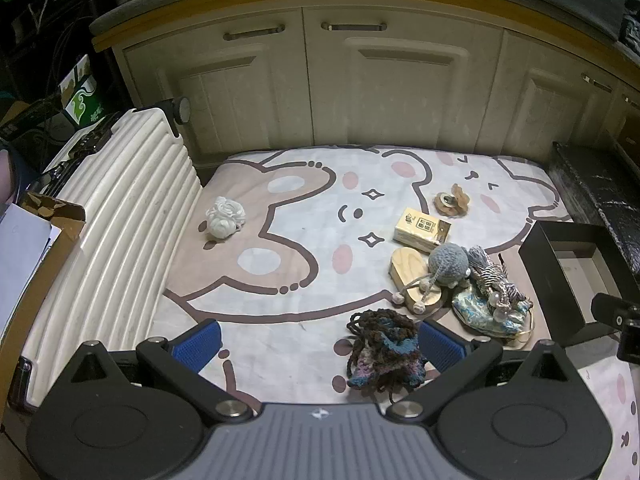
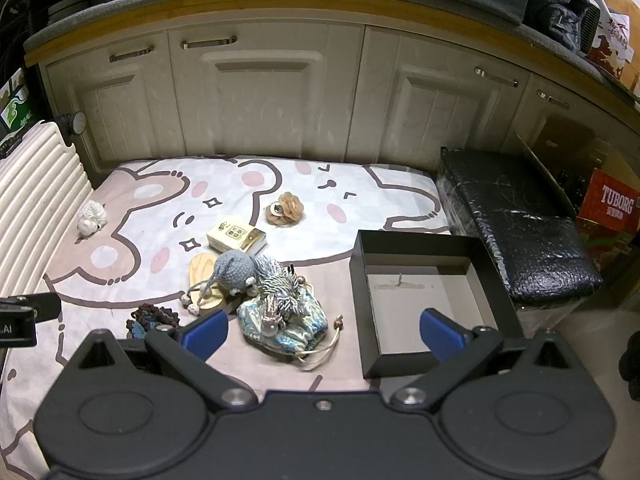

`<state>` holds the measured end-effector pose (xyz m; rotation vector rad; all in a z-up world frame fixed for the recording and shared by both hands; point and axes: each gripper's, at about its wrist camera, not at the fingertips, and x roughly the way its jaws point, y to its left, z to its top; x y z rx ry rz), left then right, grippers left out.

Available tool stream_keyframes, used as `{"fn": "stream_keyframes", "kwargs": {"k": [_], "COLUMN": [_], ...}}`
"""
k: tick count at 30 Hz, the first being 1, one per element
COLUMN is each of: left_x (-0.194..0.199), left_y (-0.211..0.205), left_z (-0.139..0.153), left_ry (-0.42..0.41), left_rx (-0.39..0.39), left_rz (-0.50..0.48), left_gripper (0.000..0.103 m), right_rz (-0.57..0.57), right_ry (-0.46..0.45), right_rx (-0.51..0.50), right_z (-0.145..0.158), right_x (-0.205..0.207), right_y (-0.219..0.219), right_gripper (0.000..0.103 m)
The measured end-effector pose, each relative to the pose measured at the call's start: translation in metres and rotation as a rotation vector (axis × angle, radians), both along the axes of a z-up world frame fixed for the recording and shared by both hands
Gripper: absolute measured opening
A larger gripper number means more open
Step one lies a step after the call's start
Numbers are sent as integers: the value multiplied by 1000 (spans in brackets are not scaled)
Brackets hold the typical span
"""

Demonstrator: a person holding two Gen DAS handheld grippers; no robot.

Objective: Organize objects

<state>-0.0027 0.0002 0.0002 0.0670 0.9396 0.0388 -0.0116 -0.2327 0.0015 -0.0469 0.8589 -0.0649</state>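
Both grippers are spread wide and hold nothing. The left gripper (image 1: 318, 344) hovers over the bear-print mat (image 1: 280, 280); the right gripper (image 2: 324, 332) hovers with its right finger above the black box (image 2: 424, 292).

The knitted pouch (image 1: 384, 352) lies just ahead of the left gripper, close against its right finger; whether they touch cannot be told. It appears soft and light, and likely collapses under pressure; a pinch across the bunched middle should hold, avoiding the loose cord.

Ahead and to the left of the right gripper lies a cluster: the crochet toy (image 2: 234, 270) rests on the wooden piece (image 2: 202, 268), beside the striped tassel toy (image 2: 280, 284) on the drawstring bag (image 2: 292, 328). These look soft; the dangling legs and cords could snag. The tissue pack (image 2: 236, 238) looks light and squashy. The flower clip (image 2: 284, 208) appears delicate.

The white flower (image 1: 224, 216) lies far ahead to the left of the left gripper.

The wooden piece is partly covered. The box's near inner wall is hidden.
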Motion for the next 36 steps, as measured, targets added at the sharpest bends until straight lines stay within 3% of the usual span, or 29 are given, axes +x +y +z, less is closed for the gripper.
{"fn": "stream_keyframes", "kwargs": {"k": [36], "left_x": [2], "left_y": [-1], "left_z": [-2], "left_ry": [4], "left_rx": [0], "left_rz": [-1], "left_gripper": [103], "right_rz": [-2], "right_ry": [6], "right_rx": [-1], "right_z": [-1], "right_x": [1], "right_y": [-1], "right_gripper": [103]}}
